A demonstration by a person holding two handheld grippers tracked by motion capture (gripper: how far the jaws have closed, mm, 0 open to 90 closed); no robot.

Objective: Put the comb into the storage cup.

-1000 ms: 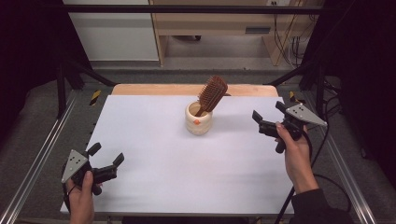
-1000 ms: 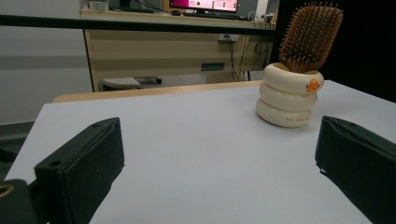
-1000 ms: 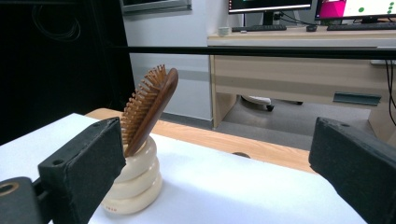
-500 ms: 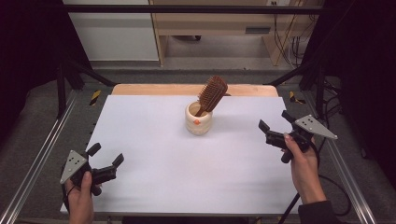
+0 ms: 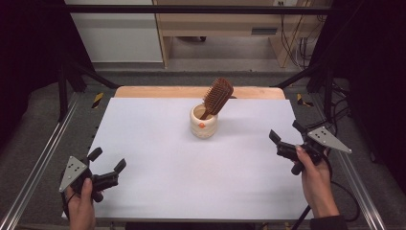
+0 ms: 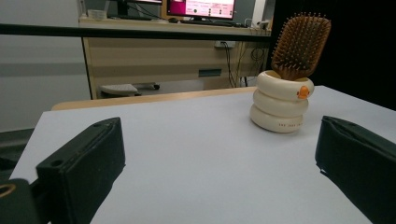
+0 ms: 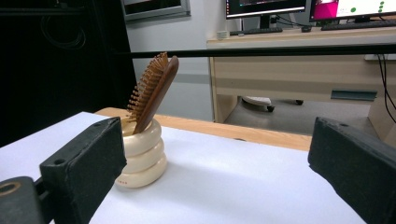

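High view: a wooden hairbrush [image 5: 218, 95] stands handle-down in a cream ringed cup [image 5: 203, 122] at the middle of the white table [image 5: 143, 143], its bristled head leaning up and to the right above the rim. The left tool [image 5: 106, 160] rests near the front left corner with jaws apart and empty; the right tool [image 5: 283, 136] is held at the right edge, jaws likewise apart and empty, well apart from the cup. The step in hand appears to be an approach not yet begun; the next move probably calls for one tool to travel to the brush head while the cup stays steady. Left gripper view: cup [image 6: 279, 107] and brush [image 6: 300, 45] lie ahead, toward the right jaw, at a distance. Right gripper view: cup [image 7: 142, 156] and brush [image 7: 154, 91] sit just beyond the left jaw, the brush seen edge-on, bristles facing left.
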